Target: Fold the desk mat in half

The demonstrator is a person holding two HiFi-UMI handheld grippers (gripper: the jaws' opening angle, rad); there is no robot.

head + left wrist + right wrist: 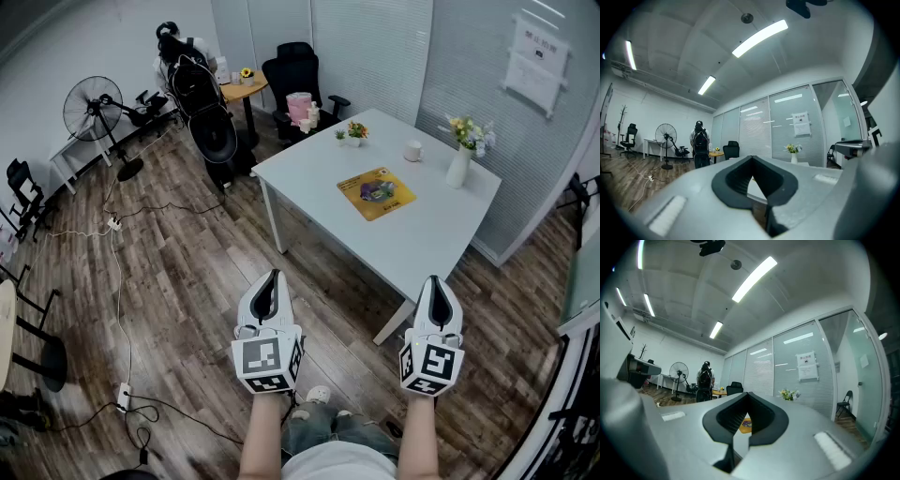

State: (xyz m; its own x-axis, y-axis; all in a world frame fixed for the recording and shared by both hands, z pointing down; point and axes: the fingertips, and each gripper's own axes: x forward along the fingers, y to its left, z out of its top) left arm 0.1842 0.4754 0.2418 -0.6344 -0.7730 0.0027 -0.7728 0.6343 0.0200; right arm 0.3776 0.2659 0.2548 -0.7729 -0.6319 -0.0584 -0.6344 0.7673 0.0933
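1. One yellow desk mat (376,193) lies flat near the middle of the single white desk (422,239).
2. Two grippers, left gripper (273,276) and right gripper (434,280), hover off the desk's near edge, each with its jaws together and nothing between them.
3. One flower vase (457,167) and one cup (413,150) stand along the far right edge.

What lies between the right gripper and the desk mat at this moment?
Head view: only a bare stretch of the white table lies between the right gripper and the desk mat; the cup and vase stand beyond the mat.
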